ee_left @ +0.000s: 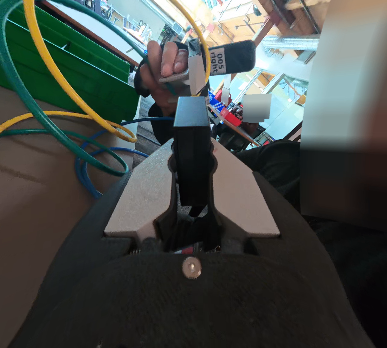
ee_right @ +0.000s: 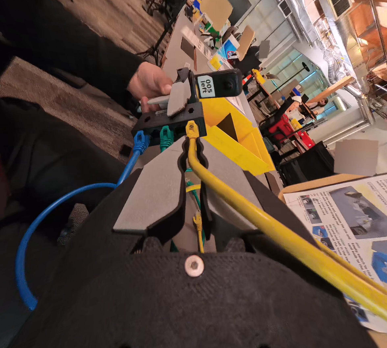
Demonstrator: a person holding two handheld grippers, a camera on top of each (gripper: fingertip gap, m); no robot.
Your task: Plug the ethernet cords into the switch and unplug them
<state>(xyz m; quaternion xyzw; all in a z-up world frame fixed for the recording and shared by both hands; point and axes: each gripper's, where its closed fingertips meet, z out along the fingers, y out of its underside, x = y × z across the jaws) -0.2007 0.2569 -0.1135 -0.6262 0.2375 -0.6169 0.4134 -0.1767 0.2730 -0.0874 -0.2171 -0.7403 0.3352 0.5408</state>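
My left gripper [ee_left: 191, 146] is shut on the black switch [ee_left: 191, 111] and holds it up off the table. In the right wrist view the switch [ee_right: 194, 112] has a blue plug [ee_right: 140, 141], a green plug [ee_right: 166, 136] and a yellow plug [ee_right: 191, 128] in its ports. My right gripper [ee_right: 191, 147] is shut on the yellow cord [ee_right: 230, 191] just behind its plug. The left gripper [ee_right: 178, 105] clamps the switch from the far side. The right gripper [ee_left: 188, 88] shows beyond the switch. Yellow [ee_left: 41, 44], green [ee_left: 25, 90] and blue [ee_left: 83, 170] cords loop to the left.
A green bin [ee_left: 62, 61] stands left on the brown table [ee_left: 31, 201]. A yellow bin [ee_right: 230, 141] sits behind the switch. A printed instruction sheet [ee_right: 339, 222] lies at the right. Loose cord ends, one a yellow plug [ee_right: 198, 219], lie under my right gripper. People sit far back. About 5 cm separates my left fingertips from my right.
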